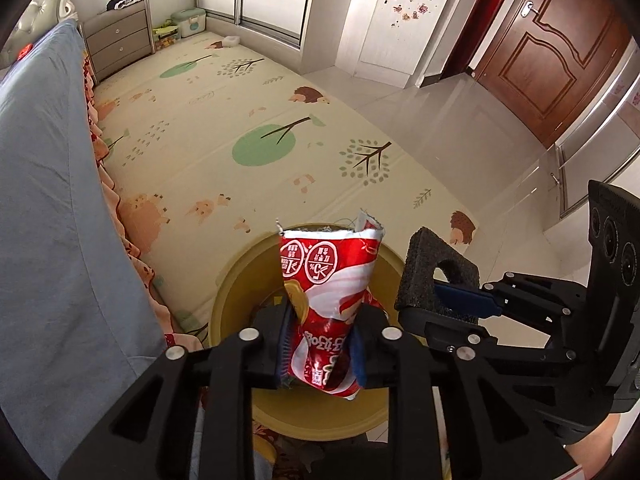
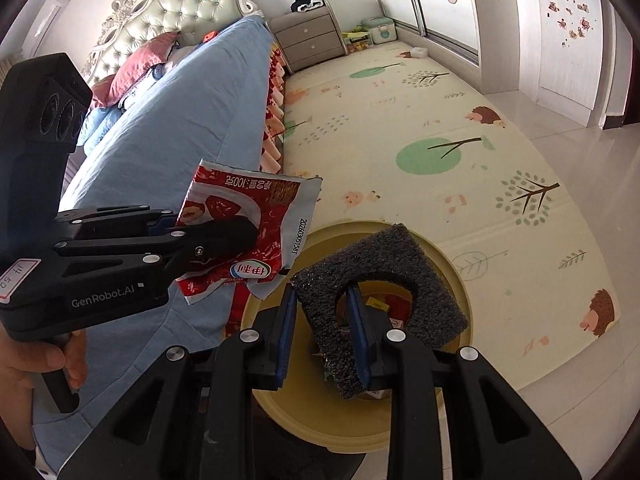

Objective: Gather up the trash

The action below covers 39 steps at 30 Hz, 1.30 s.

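Black two-finger left gripper (image 1: 320,344), nearest the lens in the left wrist view, is clamped on a crumpled red-and-white foil snack wrapper (image 1: 332,300), pinching its lower half so the torn top stands up and away from the pads. It hangs over the rim of a round yellow plastic waste bin (image 1: 232,280) standing on the floor just beside the bed, which suggests the wrapper is held there to be dropped in.

Beside it, the black two-finger right gripper (image 2: 322,340) grips a dark grey square foam piece with a round hole (image 2: 380,280); one blue-padded finger (image 2: 358,332) passes through the hole, so the jaws squeeze only one wall of the foam. It too hangs above the bin's mouth, likely for release.

Only the right wrist view looks down into the bin (image 2: 448,264), where scraps, red and yellow, already lie at the bottom. It also shows the wrapper's (image 2: 256,216) printed back, and the blue bedsheet (image 2: 180,120) running up to a tufted headboard (image 2: 180,12). The left wrist view instead shows the wrapper's front and the foam (image 1: 436,272) edge-on, beyond them a cartoon-printed floor mat (image 1: 240,120).
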{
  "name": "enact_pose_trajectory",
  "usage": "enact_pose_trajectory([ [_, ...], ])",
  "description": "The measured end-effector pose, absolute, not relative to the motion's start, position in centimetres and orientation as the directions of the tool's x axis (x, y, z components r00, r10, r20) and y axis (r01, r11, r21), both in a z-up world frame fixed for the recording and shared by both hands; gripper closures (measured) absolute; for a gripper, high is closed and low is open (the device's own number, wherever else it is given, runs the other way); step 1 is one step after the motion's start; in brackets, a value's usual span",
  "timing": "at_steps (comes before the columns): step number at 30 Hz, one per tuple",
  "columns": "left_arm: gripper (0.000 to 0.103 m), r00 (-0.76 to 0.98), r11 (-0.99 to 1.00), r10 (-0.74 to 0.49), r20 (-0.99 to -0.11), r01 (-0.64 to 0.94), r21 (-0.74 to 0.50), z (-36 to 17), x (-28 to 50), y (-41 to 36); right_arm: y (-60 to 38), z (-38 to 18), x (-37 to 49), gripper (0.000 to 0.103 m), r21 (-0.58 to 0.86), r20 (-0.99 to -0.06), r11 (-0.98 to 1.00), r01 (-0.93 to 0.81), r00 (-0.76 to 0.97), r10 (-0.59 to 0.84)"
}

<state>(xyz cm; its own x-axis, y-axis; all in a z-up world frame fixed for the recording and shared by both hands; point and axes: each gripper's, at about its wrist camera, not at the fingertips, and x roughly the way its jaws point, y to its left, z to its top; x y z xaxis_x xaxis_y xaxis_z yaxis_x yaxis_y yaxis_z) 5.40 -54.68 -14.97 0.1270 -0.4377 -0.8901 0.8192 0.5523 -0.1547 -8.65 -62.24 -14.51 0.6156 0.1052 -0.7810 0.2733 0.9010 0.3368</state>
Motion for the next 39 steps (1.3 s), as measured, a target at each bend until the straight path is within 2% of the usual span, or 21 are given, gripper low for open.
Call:
enact_pose_trajectory([
  [1,0.045,0.124,0.553,-0.428,-0.895,0.819,-0.152,-15.2,5.5,-54.6,-62.3,-14.7,-8.5,0.070,0.333,-0.786,0.901,0.279,0.610,0.101],
  [2,0.033,0.125,0.557,-0.419,-0.899,0.817,-0.146,-15.4,5.6,-54.6,-62.4,-14.8,-8.4,0.049,0.327,-0.794,0.900,0.290,0.600,0.095],
  [3,0.018,0.128,0.561,-0.409,-0.903,0.816,-0.138,-15.6,5.7,-54.6,-62.5,-15.1,-8.3,0.041,0.316,-0.806,0.900,0.302,0.585,0.086],
  [11,0.016,0.101,0.559,-0.289,-0.952,0.825,-0.083,-18.0,5.2,-55.0,-62.2,-17.5,-8.4,0.040,0.273,-0.863,0.906,0.325,0.498,0.082],
  [39,0.016,0.133,0.592,-0.414,-0.901,0.791,-0.156,-14.6,5.1,-52.9,-61.2,-15.4,-9.2,0.045,0.244,-0.863,0.914,0.324,0.502,0.052],
])
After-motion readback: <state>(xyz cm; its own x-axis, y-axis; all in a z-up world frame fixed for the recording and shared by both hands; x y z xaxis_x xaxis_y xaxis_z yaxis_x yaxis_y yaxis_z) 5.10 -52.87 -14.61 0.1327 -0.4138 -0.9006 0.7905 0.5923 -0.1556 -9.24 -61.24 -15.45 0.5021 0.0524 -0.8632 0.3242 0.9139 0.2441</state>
